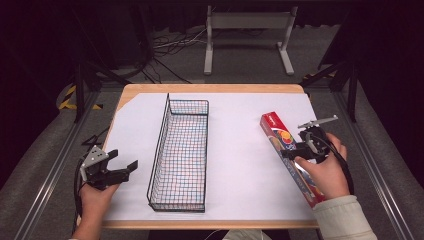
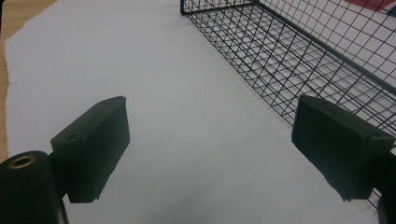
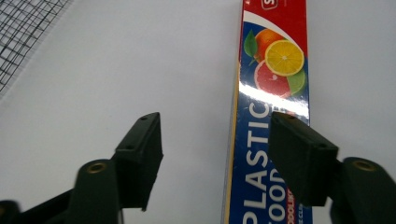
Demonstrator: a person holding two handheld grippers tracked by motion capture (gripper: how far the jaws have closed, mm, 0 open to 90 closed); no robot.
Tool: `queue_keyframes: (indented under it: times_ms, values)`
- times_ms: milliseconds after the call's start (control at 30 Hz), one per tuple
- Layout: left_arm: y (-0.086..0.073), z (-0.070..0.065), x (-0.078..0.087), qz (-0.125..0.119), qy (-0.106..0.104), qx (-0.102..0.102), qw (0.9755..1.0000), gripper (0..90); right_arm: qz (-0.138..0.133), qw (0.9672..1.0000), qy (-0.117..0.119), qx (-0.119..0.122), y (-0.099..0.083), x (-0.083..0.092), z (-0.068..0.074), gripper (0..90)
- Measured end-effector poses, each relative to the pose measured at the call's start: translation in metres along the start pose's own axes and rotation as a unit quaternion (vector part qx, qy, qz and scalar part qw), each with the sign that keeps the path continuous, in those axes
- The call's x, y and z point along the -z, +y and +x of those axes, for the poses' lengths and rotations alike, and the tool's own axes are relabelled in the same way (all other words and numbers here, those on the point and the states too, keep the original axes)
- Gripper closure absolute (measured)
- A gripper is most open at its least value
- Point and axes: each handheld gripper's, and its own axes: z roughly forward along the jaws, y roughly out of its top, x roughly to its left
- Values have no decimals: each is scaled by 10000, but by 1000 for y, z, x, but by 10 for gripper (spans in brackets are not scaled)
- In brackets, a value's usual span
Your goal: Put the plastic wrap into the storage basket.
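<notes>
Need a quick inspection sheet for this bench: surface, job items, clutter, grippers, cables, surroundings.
Surface: wooden table covered by a white sheet, flat.
Job's things: long plastic wrap box lying flat at the right, red end away from the person; black wire basket mid-table, nothing in it.
Clutter: nothing seen.
Grippers: right gripper over the box, fingers open, one finger above the box top, no grip. Left gripper open at the sheet's left edge, nothing between its fingers.
Cables: one trails from each gripper; loose cables on the floor beyond the table.
Surroundings: dark room, white metal stand behind, rails both sides.
</notes>
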Motion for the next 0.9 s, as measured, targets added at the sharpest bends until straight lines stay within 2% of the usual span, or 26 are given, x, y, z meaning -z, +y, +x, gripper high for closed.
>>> queue_keyframes:
  times_ms: [33,133,233,333,433,600,733,800,900]
  values:
    - [0,0,0,0,0,0,10000,121,0,10000,0,0,0,0,0,320]
    - [-1,1,1,-8,22,12,10000,121,192,9989,-363,-210,6,-13,-6,347]
    - [-1,2,2,-11,29,4,10000,121,217,9967,-775,-136,12,-24,-11,291]
    - [-2,2,2,-2,40,13,10000,121,374,9967,-693,-195,17,-36,-16,257]
    - [-2,2,2,0,40,28,10000,122,567,9954,-744,-219,21,-45,-20,233]
    - [-2,2,1,-6,40,17,10000,122,837,9942,-627,-235,24,-59,-22,230]
    - [-2,3,1,-7,25,30,10000,122,1048,9924,-623,-161,25,-67,-23,229]
    - [-2,3,1,9,16,34,10000,124,1206,9909,-584,-98,23,-71,-25,274]
    - [-2,3,2,-20,8,59,10000,124,1369,9882,-679,63,22,-75,-28,305]
